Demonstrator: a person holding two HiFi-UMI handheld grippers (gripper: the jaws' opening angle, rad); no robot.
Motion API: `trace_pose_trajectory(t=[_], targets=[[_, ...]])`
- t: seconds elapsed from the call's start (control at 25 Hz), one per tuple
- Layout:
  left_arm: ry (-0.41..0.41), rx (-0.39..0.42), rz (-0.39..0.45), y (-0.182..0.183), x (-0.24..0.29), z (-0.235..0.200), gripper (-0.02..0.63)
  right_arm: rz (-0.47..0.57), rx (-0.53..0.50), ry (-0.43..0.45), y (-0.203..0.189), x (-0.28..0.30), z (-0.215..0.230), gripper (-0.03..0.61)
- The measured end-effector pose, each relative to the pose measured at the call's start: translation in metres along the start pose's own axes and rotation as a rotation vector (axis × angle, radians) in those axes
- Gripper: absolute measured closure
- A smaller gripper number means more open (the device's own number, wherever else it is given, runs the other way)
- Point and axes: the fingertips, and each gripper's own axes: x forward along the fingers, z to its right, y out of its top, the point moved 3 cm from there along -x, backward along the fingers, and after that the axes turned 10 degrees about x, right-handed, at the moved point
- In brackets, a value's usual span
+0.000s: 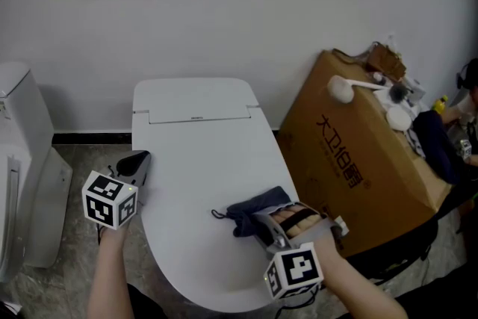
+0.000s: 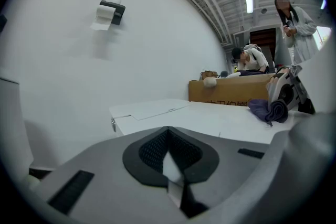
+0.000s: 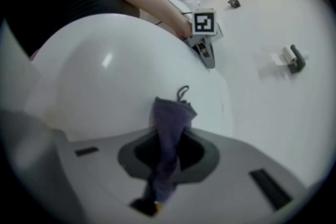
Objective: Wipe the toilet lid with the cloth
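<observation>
The white toilet lid (image 1: 202,153) is down, its flat top facing me. A dark blue cloth (image 1: 254,207) lies bunched on its front right part. My right gripper (image 1: 263,224) is shut on the cloth (image 3: 170,118), which hangs out between the jaws onto the lid (image 3: 105,86). Beside the toilet's left edge my left gripper (image 1: 138,160) hangs with its jaws shut and nothing in them. In the left gripper view the left gripper (image 2: 168,157) looks across the lid (image 2: 210,115) toward the cloth (image 2: 268,110).
A big cardboard box (image 1: 358,160) leans close against the toilet's right side, with a white brush (image 1: 345,88) and small items on top. A white cabinet (image 1: 22,160) stands at the left. A paper holder (image 2: 107,13) hangs on the wall. A person (image 2: 299,29) stands beyond the box.
</observation>
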Motion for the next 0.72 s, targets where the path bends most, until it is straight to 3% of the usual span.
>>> trace_pose_trajectory(t=[0.72], targets=[[0.002,0.000,-0.001,0.001,-0.001,0.000,0.597,0.028,0.036,0.010,0.005,-0.036,-0.036,0.515]])
